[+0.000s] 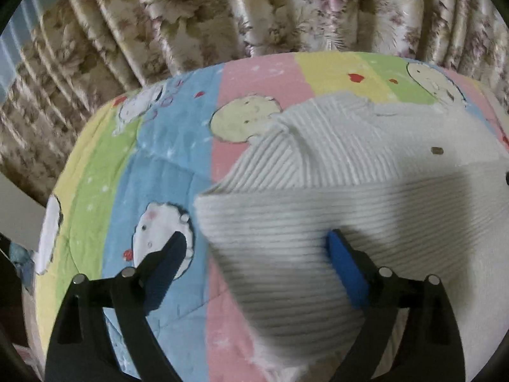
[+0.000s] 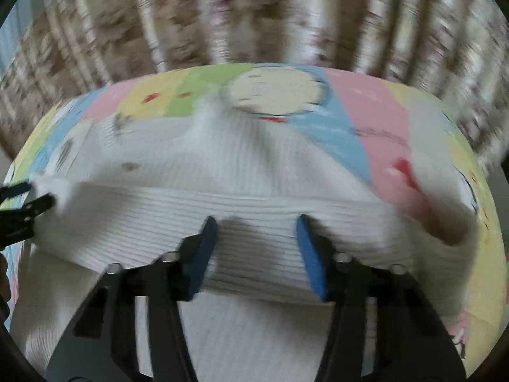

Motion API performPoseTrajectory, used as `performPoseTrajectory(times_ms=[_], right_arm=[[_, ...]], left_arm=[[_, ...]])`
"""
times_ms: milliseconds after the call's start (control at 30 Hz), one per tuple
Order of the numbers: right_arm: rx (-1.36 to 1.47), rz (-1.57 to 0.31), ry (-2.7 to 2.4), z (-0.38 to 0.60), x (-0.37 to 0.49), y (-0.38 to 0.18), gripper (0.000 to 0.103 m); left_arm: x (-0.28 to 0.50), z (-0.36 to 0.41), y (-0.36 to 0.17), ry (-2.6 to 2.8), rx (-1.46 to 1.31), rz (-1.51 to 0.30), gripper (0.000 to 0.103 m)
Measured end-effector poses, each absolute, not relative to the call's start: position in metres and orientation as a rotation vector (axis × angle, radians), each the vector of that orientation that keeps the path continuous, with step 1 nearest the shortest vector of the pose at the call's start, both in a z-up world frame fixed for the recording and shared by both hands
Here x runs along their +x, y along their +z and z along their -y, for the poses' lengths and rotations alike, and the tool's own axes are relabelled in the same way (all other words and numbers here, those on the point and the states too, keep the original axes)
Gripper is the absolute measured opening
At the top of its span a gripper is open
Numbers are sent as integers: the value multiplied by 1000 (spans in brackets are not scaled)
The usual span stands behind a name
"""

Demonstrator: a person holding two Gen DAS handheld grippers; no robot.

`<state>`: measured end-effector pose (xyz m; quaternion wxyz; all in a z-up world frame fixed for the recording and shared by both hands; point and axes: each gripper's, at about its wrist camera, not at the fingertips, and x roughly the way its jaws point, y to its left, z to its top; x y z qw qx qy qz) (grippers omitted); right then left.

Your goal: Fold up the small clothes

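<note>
A white ribbed knit garment (image 1: 334,165) lies on a striped cartoon quilt (image 1: 165,172), with a fold across it and a small brown button (image 1: 436,150) on top. My left gripper (image 1: 257,248) is open wide and straddles the garment's left edge, one finger over the quilt and the other over the knit. In the right wrist view the same garment (image 2: 222,172) fills the middle. My right gripper (image 2: 256,219) hovers open over its folded front edge, pads apart and pinching nothing. The left gripper's fingers (image 2: 35,205) show at that view's left edge, by the garment's corner.
Flowered curtains (image 1: 222,9) hang close behind the quilt's far edge. The quilt (image 2: 381,121) extends to the right of the garment. A pale wall or furniture edge (image 1: 16,210) and some dark items sit at the far left.
</note>
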<state>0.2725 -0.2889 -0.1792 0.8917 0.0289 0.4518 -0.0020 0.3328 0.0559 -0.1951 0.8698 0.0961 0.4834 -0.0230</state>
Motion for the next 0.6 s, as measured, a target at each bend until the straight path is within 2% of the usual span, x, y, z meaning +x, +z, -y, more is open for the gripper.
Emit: performPoseTrajectory(times_ms=[133, 233, 300, 367, 600], right_arm=[[113, -940, -31, 317, 262, -175, 45], [126, -919, -5, 315, 251, -163, 51], [140, -896, 25, 310, 241, -152, 62], [140, -891, 63, 303, 229, -146, 67], [73, -921, 126, 299, 214, -145, 69]], left_arm=[[321, -50, -181, -2, 227, -1002, 90], [312, -35, -159, 4, 235, -988, 90], [305, -23, -147, -15, 225, -984, 90], [301, -8, -139, -40, 211, -983, 91], [300, 69, -133, -150, 226, -966, 91]])
